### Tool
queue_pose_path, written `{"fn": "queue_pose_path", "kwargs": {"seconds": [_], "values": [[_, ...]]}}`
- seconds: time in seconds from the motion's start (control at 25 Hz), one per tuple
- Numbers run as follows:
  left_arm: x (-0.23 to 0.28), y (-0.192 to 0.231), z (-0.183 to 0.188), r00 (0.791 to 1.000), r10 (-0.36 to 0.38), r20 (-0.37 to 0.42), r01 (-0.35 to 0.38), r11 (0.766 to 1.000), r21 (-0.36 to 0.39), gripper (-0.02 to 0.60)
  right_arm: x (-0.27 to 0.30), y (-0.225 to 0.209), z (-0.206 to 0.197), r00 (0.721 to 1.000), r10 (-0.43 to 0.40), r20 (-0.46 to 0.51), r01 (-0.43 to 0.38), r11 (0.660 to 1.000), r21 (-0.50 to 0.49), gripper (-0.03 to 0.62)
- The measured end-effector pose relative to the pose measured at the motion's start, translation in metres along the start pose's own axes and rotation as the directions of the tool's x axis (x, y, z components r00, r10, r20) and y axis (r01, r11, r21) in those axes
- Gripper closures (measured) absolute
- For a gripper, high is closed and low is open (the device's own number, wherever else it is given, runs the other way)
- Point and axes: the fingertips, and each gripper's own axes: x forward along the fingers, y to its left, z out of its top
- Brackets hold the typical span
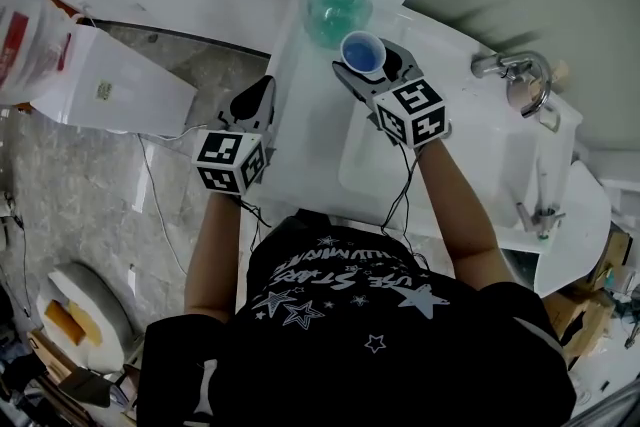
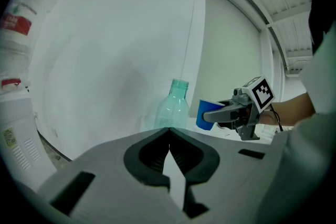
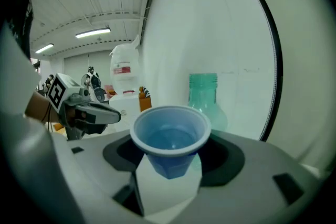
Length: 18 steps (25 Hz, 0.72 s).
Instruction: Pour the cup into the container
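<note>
Cup [image 3: 168, 136] upright in right claw [image 1: 372, 65]

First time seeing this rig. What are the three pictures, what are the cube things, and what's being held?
There is no robot here: a person holds a two-jaw gripper in each hand. The cubes with square markers are parts of those grippers. The head view comes from a camera on the person's head, looking steeply down. The left and right gripper views come from cameras riding on each gripper, looking along its own jaws.

A clear green bottle, uncapped, stands on the white counter, with a tap off to one side. The right gripper is closed on a blue cup, which is upright with liquid in it and close to the bottle. The left gripper is shut with nothing between its jaws.
</note>
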Motion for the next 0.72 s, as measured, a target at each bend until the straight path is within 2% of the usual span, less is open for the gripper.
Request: {"fn": "queue_pose_path", "kwargs": {"seconds": [0.24,0.44,0.72], "values": [[0.006,-0.003,0.013,1.000,-0.015,-0.007,0.015,1.000,0.006,0.572,-0.026,-0.029,0.032,0.998,-0.063,0.003,0.063,0.998,-0.015,0.296],[0.014,-0.003,0.035,1.000,-0.025,0.009,0.024,0.999,0.037,0.571,-0.037,-0.053,0.054,0.998,-0.065,-0.007,0.065,0.997,0.033,0.296],[0.029,0.001,0.066,0.998,-0.030,0.046,0.027,0.997,0.068,0.572,-0.033,-0.078,0.081,0.998,-0.064,-0.025,0.064,0.998,-0.002,0.298]]}}
